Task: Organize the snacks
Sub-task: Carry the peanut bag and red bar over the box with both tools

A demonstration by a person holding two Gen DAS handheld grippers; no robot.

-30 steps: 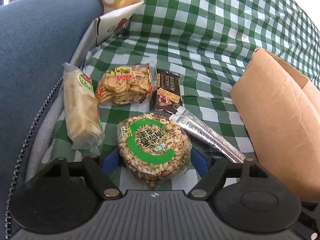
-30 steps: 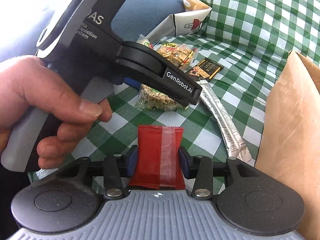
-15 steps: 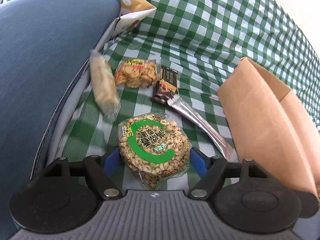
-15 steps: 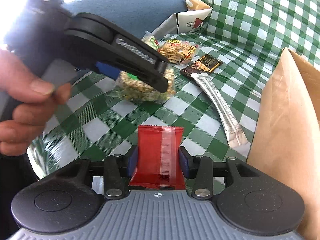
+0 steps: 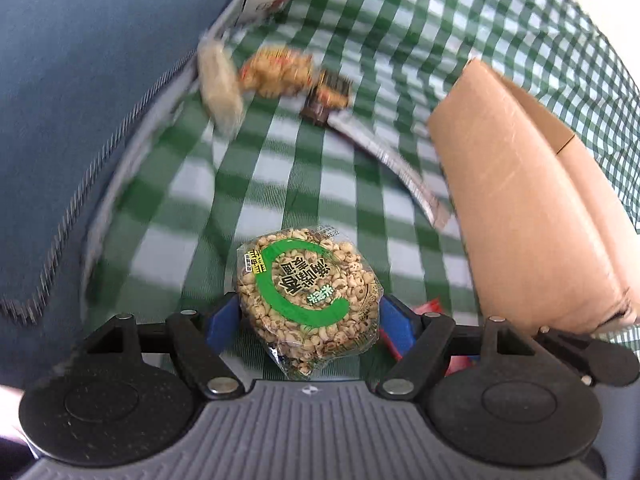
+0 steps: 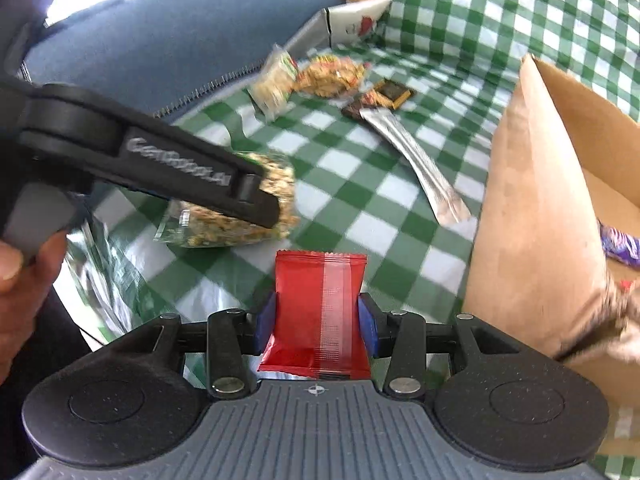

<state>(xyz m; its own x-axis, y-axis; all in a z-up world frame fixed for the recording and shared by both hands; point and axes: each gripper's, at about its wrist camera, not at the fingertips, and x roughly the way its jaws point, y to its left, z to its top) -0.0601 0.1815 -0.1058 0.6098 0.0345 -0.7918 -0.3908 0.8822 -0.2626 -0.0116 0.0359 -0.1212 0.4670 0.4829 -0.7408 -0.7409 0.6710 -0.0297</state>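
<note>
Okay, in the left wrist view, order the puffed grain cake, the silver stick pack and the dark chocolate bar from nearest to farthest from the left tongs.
1. Puffed grain cake: gripped in the left tongs.
2. Silver stick pack: ahead, right, beside the cardboard box.
3. Dark chocolate bar: farthest, at the stick's far end.

Green-white checked cloth (image 5: 280, 184), red packet (image 6: 320, 312), brown box (image 5: 520, 216)

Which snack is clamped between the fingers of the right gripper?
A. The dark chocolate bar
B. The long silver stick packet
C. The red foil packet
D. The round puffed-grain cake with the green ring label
C: in the right wrist view the red foil packet stands upright between the blue fingers of the right gripper.
</note>
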